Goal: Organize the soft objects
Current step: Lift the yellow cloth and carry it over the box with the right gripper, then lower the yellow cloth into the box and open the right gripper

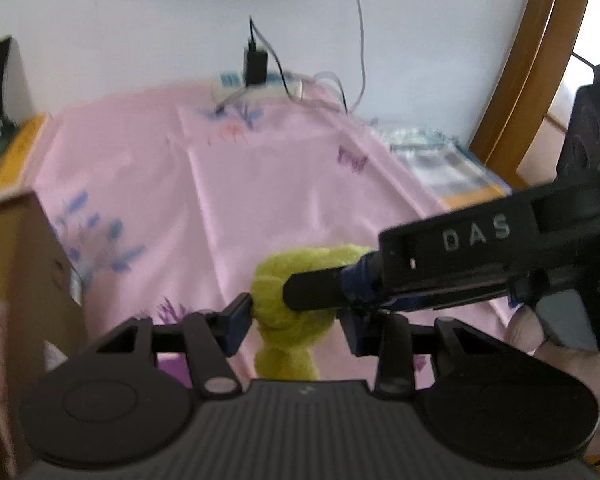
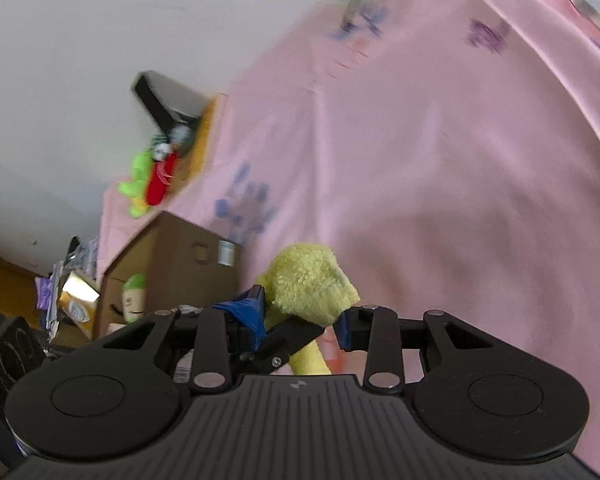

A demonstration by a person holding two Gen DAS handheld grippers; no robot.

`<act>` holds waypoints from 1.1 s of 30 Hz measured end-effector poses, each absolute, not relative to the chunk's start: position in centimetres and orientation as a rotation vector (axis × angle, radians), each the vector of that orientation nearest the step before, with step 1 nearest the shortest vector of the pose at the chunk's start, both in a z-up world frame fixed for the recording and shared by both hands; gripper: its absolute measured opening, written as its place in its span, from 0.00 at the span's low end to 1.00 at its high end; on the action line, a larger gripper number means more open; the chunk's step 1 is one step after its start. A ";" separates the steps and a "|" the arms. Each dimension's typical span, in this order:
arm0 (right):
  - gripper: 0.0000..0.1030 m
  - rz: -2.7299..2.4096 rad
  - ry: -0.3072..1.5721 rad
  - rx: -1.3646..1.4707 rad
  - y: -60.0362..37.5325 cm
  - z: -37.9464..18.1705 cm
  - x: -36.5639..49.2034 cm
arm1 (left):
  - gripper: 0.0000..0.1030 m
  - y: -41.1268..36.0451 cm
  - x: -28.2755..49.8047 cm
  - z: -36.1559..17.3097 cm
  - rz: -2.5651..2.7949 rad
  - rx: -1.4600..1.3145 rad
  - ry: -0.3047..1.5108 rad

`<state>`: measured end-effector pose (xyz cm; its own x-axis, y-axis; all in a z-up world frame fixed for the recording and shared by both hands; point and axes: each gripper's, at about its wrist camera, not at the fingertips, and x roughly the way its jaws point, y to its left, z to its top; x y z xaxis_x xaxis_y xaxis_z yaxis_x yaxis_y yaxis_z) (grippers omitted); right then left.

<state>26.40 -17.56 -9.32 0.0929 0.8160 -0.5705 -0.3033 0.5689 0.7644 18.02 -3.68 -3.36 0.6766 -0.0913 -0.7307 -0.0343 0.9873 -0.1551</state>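
Note:
A yellow-green fluffy soft toy (image 1: 296,288) is held above the pink bedsheet (image 1: 284,184). My left gripper (image 1: 294,320) is shut on the toy's lower part. My right gripper (image 1: 324,294) reaches in from the right, its fingers pressed on the toy's upper part. In the right wrist view the same toy (image 2: 308,284) sits between my right gripper's (image 2: 302,320) pads, with the left gripper's finger crossing below it. A cardboard box (image 2: 168,272) stands to the left and holds a green plush (image 2: 134,296).
A green and red plush (image 2: 148,180) lies at the sheet's far left edge. A power strip with a charger (image 1: 256,68) sits by the wall. Plastic-wrapped packets (image 1: 440,160) lie at the right. A wooden chair frame (image 1: 540,60) stands at the right.

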 end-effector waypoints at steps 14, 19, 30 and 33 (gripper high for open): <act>0.18 1.117 0.932 0.416 -7.1 -0.9 21.2 | 0.37 6.3 10.2 4.2 0.105 -0.107 0.637; 0.18 1.158 0.931 0.310 -1.7 -1.0 19.0 | 0.37 10.5 8.5 2.9 0.157 -0.136 0.689; 0.18 1.118 1.009 0.079 4.5 -3.2 14.7 | 0.38 15.2 6.0 -1.5 0.147 -0.178 0.857; 0.20 1.099 1.055 0.052 5.3 -3.6 14.1 | 0.39 15.9 5.4 -2.2 0.125 -0.192 0.901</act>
